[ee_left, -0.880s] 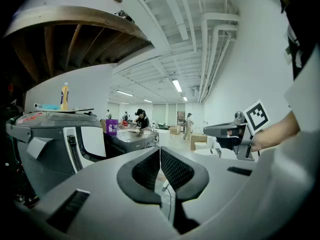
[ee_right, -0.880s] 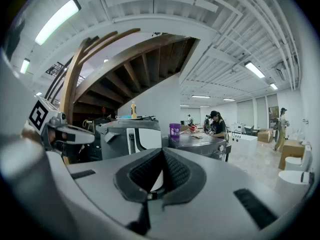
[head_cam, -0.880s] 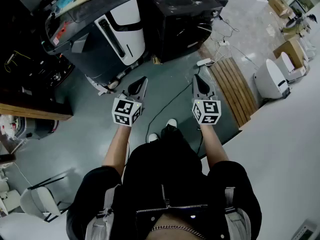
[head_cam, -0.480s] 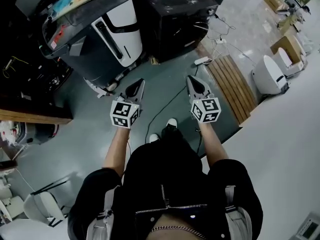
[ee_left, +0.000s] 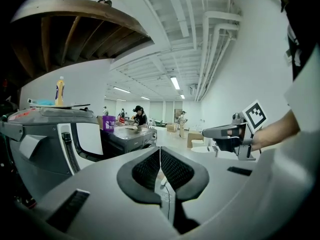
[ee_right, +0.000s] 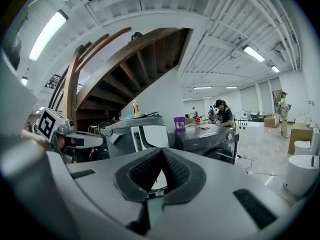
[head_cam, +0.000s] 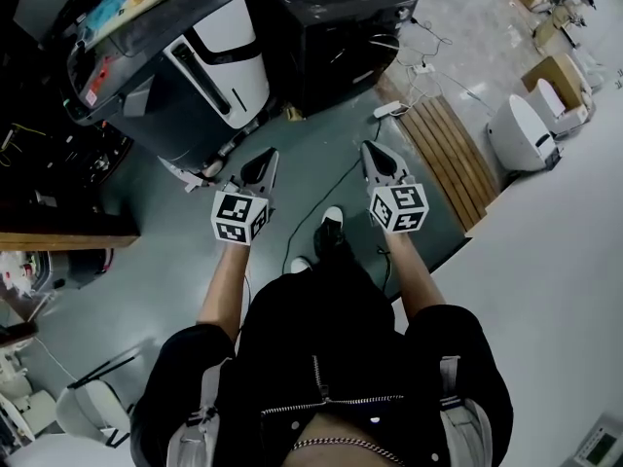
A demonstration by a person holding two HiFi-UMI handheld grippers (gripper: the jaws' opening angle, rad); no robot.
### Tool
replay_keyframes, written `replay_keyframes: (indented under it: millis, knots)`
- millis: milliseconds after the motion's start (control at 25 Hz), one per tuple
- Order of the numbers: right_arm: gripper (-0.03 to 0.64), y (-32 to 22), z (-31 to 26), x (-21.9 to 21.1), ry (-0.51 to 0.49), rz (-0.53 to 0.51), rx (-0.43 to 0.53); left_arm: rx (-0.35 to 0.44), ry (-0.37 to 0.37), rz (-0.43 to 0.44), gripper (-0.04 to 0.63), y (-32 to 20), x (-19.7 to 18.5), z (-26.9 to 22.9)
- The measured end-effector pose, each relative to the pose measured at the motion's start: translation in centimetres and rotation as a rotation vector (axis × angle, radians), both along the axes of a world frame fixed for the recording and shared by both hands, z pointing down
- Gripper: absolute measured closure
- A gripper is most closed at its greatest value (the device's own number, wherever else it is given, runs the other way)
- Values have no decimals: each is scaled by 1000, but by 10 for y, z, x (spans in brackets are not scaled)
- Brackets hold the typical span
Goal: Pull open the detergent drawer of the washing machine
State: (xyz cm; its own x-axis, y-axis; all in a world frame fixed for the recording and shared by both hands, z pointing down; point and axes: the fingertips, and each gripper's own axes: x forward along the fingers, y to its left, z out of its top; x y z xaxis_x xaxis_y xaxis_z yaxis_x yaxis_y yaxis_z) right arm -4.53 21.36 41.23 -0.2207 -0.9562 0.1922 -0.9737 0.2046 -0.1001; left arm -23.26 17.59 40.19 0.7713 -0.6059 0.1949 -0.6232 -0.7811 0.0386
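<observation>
Both shut & empty: left gripper (head_cam: 265,160), right gripper (head_cam: 373,152); washing machine (head_cam: 341,27) prob. well apart, ahead.

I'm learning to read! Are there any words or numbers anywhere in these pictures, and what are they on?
Nothing here can be read.
Red sticker on the grey machine: too small.
Bottle label: blurred.
Cubes on left tool and right tool: square patterns, no words.

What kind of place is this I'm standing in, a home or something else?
Most likely a test lab or workshop hall, not a home. A black washing machine and a grey-and-white appliance stand loose on the bare floor, a white toilet sits in the open nearby, and exposed ceiling pipes run overhead.
</observation>
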Motion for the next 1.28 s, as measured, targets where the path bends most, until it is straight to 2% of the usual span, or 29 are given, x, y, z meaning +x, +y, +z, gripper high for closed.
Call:
replay_keyframes:
  millis: [320, 760, 1040, 1200, 1280]
  knots:
    - [609, -69, 1, 27, -9, -11, -12, -7, -15, -3, 574, -64, 31, -1]
    - [610, -178, -11, 100, -32, -47, 4, 4, -17, -48, 574, -161, 104, -15]
    - [621, -224, -5, 128, -87, -95, 6, 5, -16, -88, 574, -194, 135, -15]
    - [609, -243, -2, 133, -133, -113, 13, -6, -28, -96, 574, -209, 142, -9]
    - [564, -253, 2, 134, -141, -118, 4, -12, -32, -97, 574, -218, 146, -6]
